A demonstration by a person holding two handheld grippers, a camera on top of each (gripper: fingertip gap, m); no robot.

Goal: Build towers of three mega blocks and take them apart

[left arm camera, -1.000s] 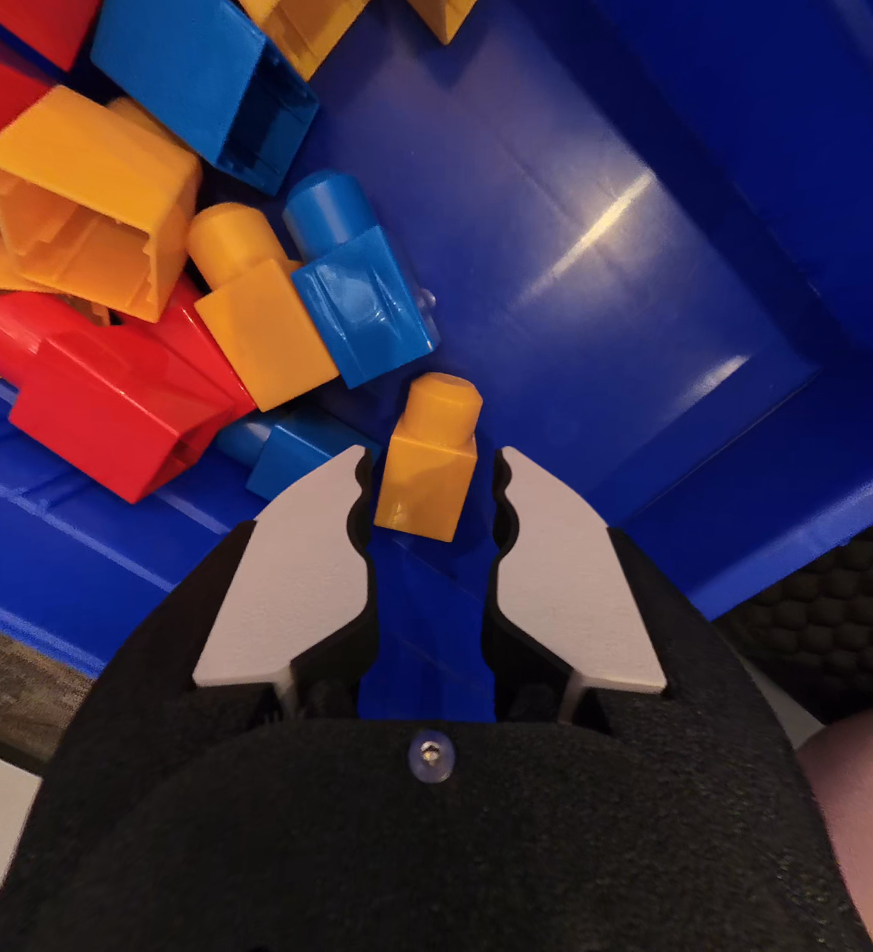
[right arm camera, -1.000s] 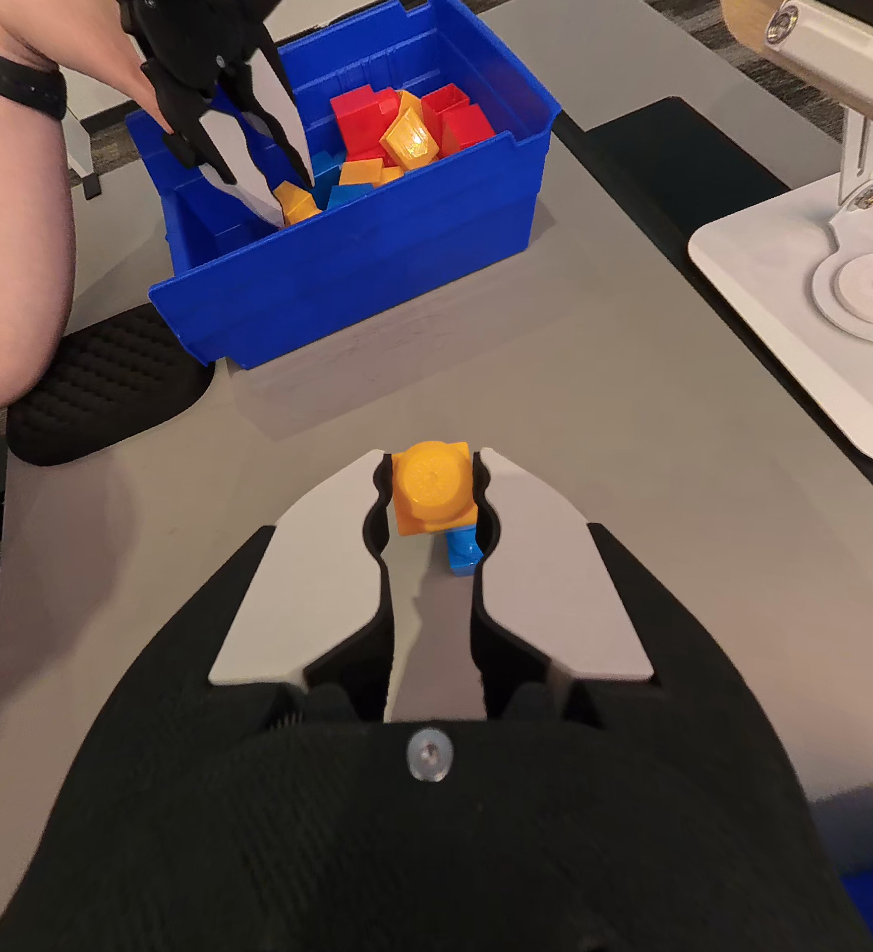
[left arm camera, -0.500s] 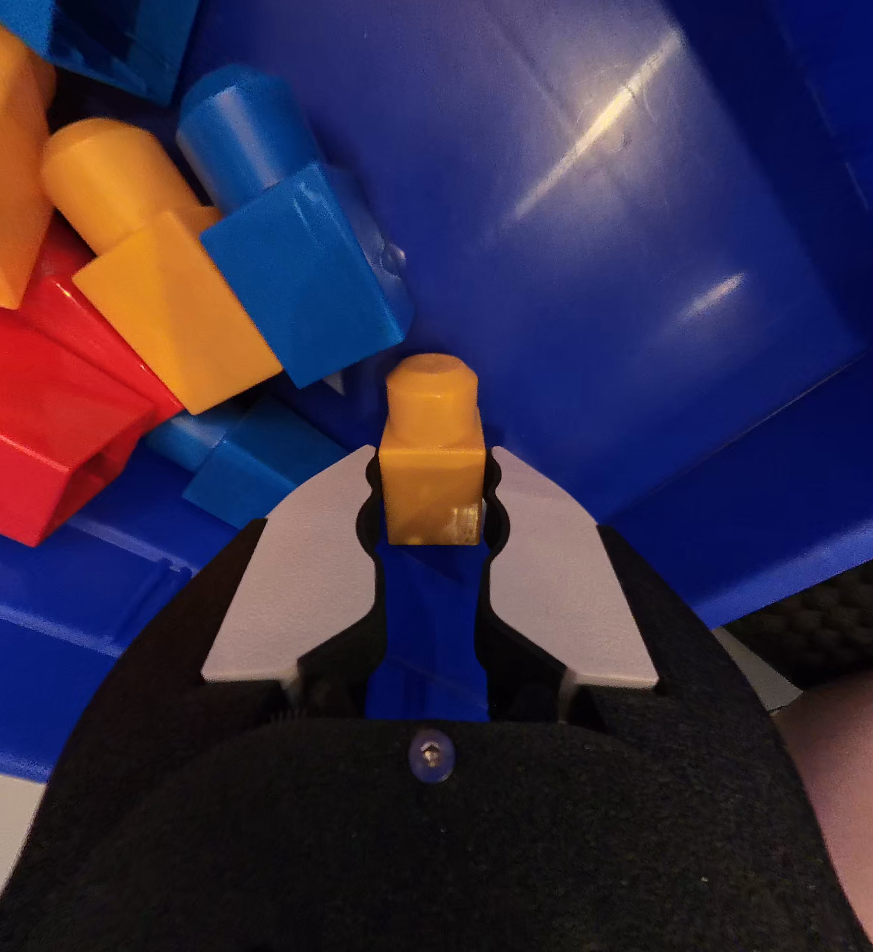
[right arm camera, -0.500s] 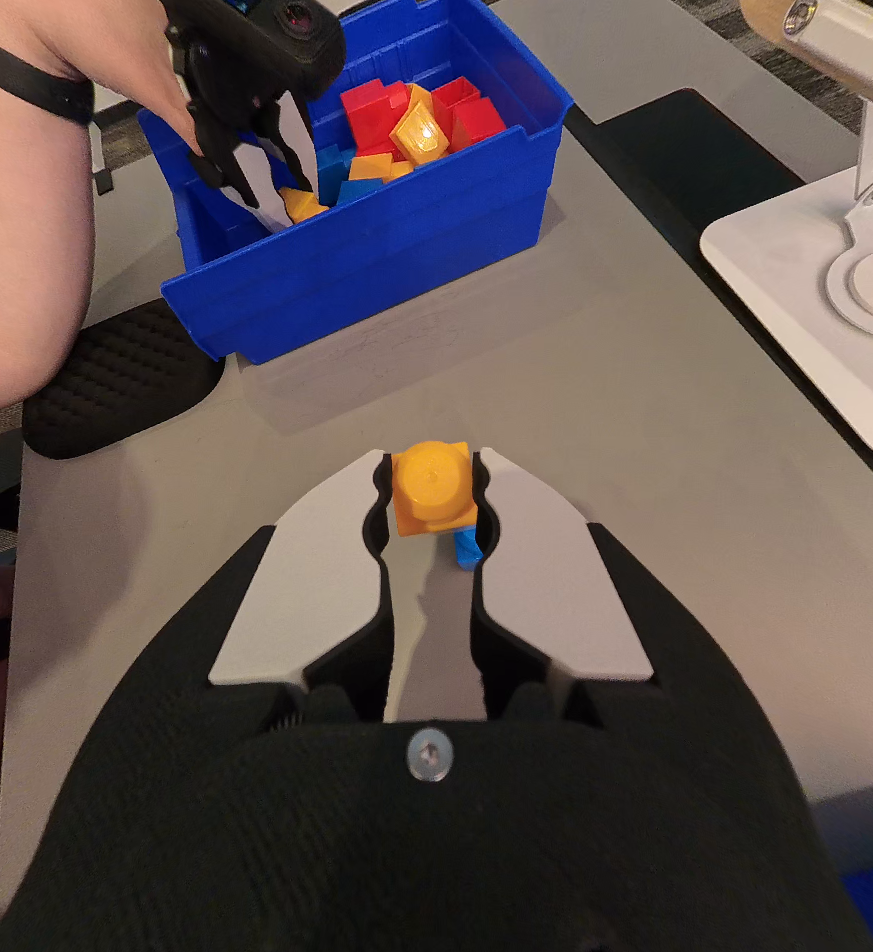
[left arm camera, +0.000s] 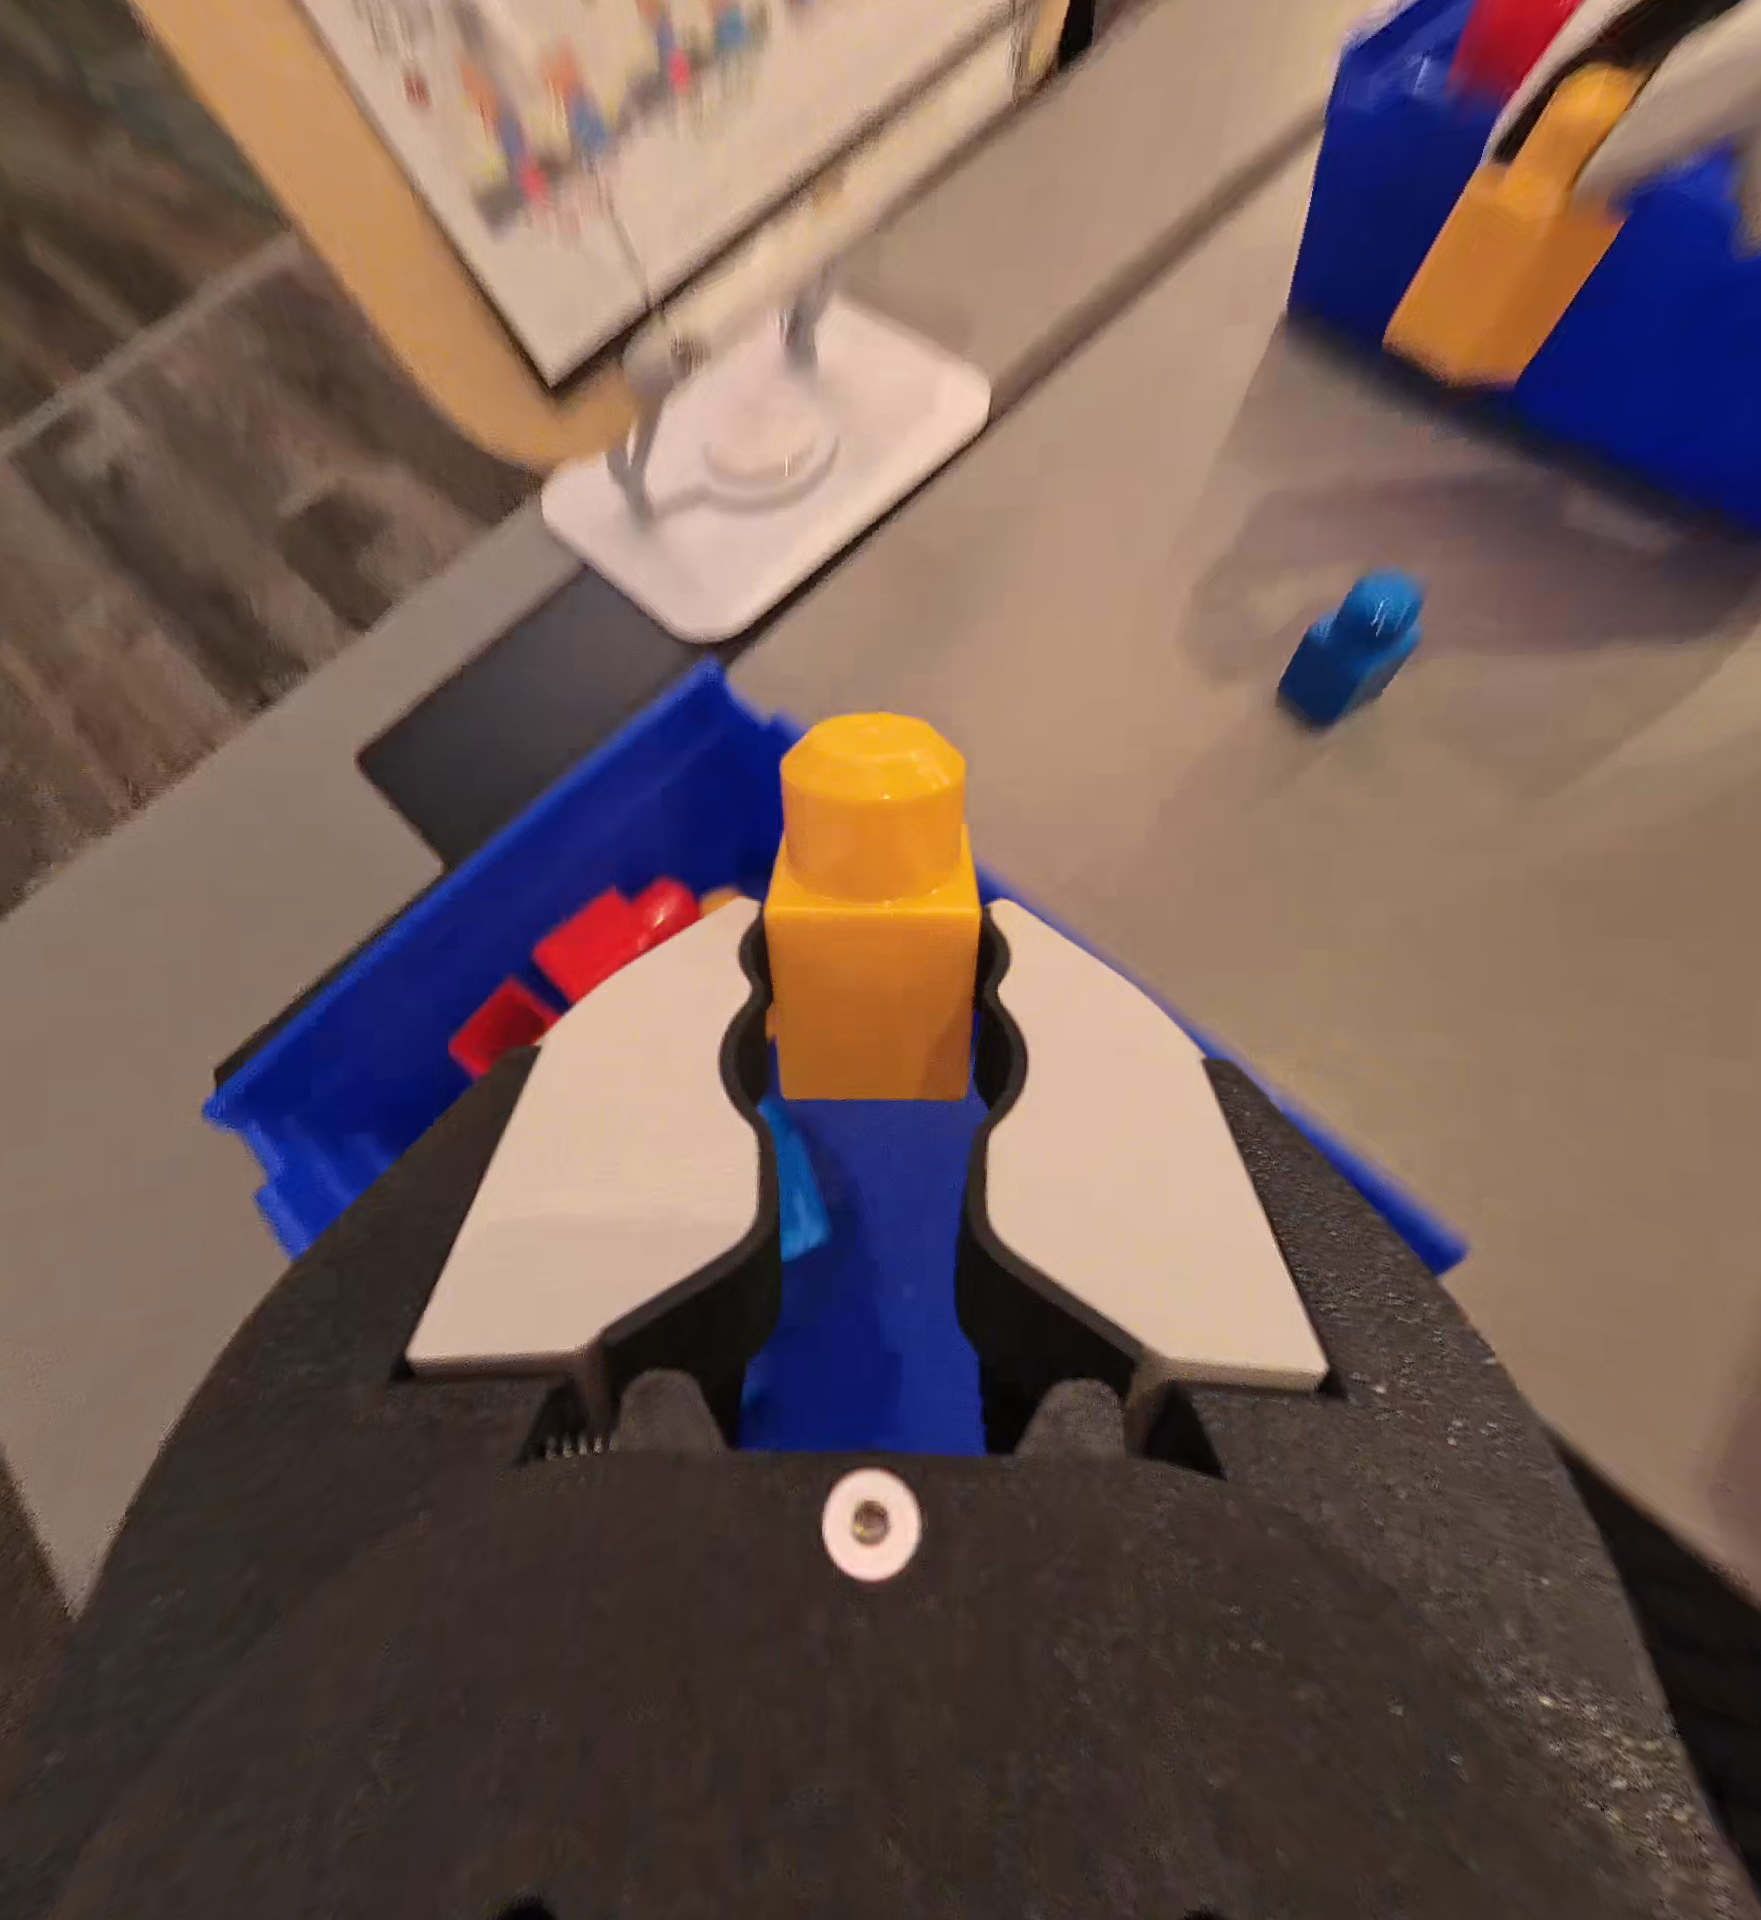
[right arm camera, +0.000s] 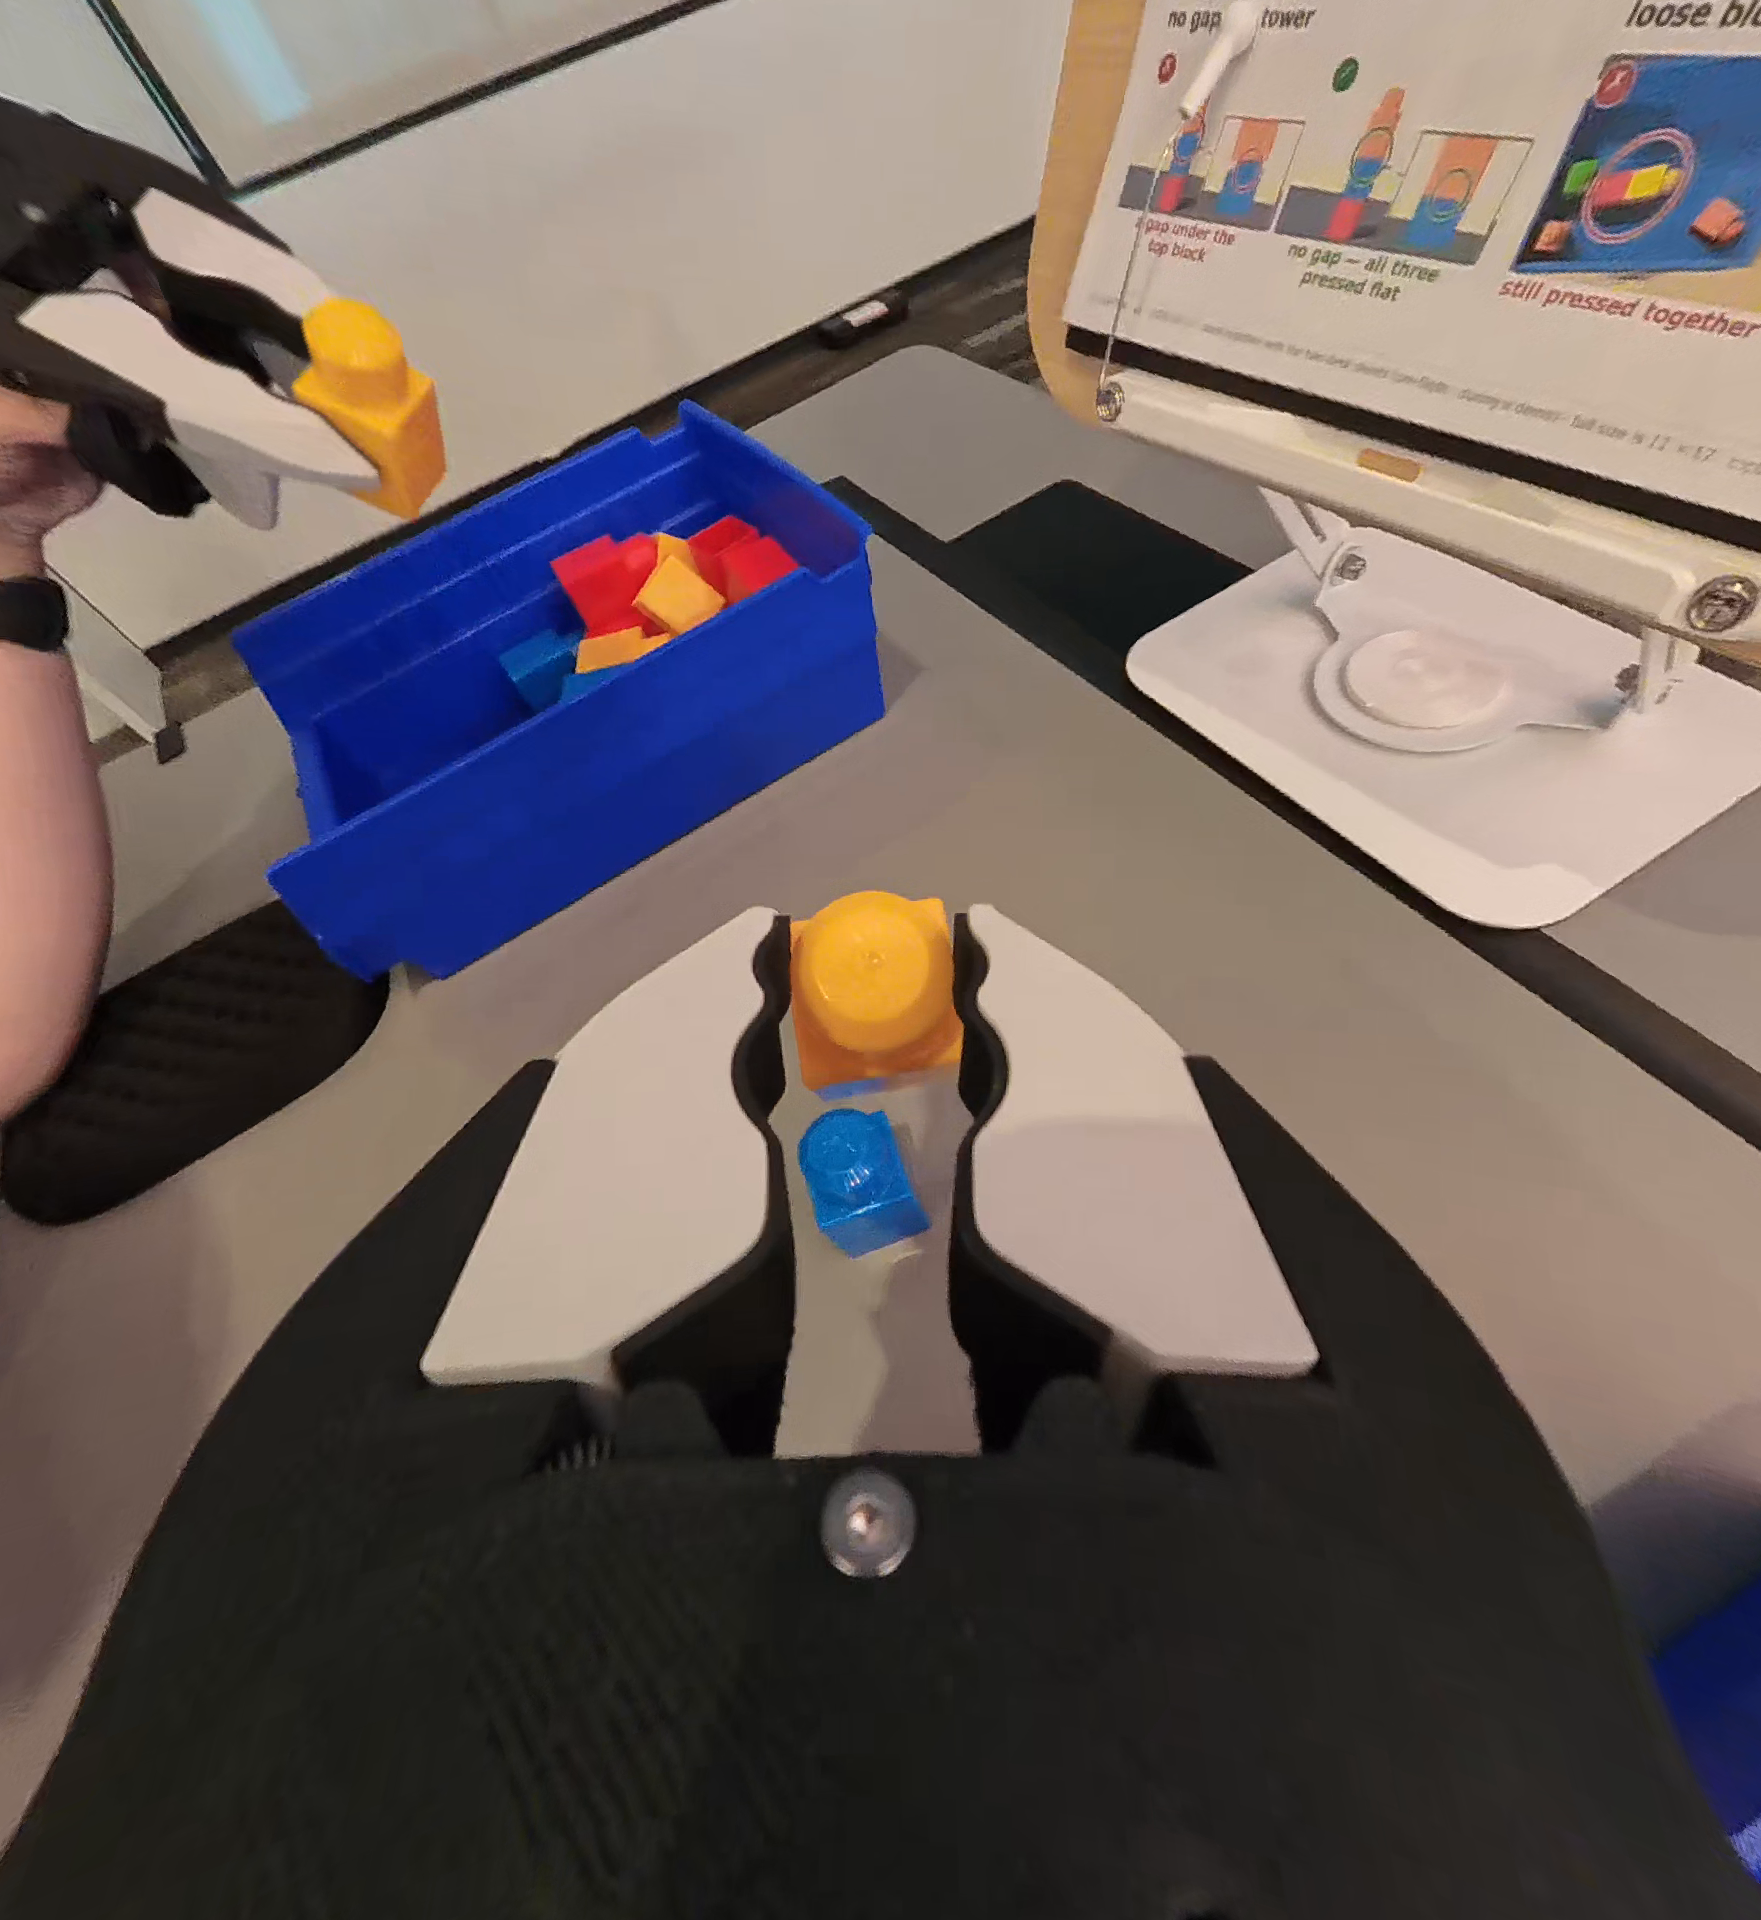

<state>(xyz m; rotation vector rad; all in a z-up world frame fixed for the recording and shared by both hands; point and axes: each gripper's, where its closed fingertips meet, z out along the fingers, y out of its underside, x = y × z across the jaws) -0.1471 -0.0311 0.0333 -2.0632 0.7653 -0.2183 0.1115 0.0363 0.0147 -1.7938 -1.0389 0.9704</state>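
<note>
Gripping orange blocks — left tongs (left arm camera: 871,997), right tongs (right arm camera: 868,997).

Open grey tabletop (right arm camera: 1115,831) lies between the blue plastic bin (right arm camera: 585,800) at far left and the white tablet stand base (right arm camera: 1458,748) at far right. A small blue plastic block (right arm camera: 860,1184) stands near centre, obstructing passage.
</note>
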